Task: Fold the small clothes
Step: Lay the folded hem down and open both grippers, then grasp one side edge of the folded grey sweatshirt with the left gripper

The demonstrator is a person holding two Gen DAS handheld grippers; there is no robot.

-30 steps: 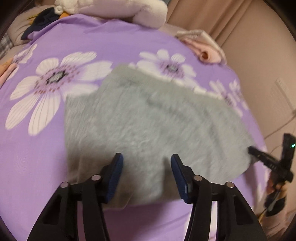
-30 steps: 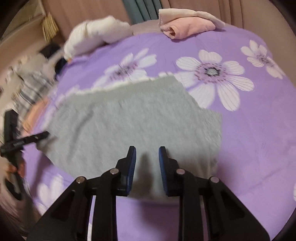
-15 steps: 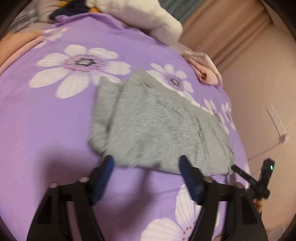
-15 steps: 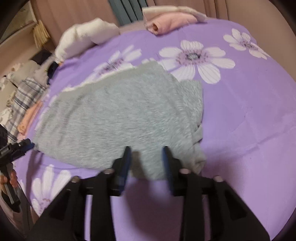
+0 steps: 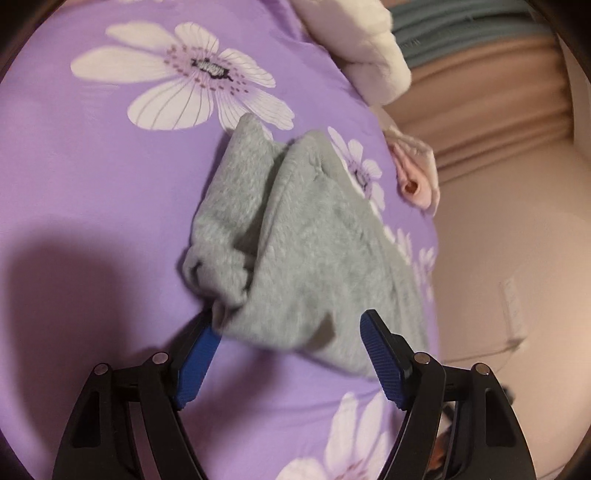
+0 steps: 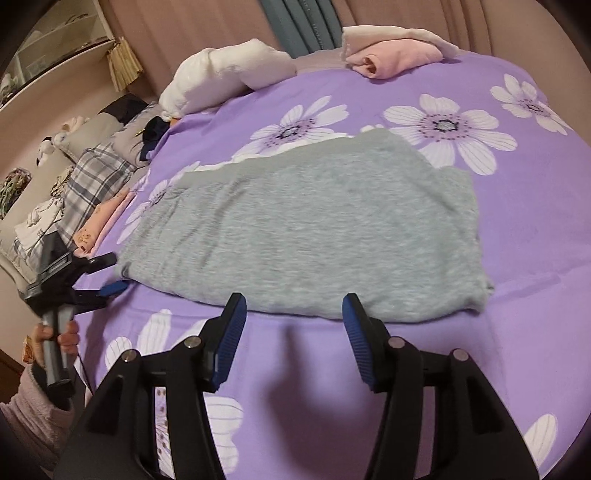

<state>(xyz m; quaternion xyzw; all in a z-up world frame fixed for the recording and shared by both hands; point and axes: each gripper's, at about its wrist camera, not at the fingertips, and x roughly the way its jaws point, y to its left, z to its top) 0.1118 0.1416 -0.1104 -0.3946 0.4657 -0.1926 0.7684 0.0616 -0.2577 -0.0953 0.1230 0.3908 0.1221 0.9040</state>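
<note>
Grey fleecy folded garment point(image 6: 306, 229) now released, lying just ahead of both tongs, left point(image 5: 288, 354) and right point(image 6: 291, 332), spread apart; fold apparently laid.

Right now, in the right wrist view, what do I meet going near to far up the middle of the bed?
right gripper with jaws open → grey garment → white flower print → white bundle → teal curtain
</note>
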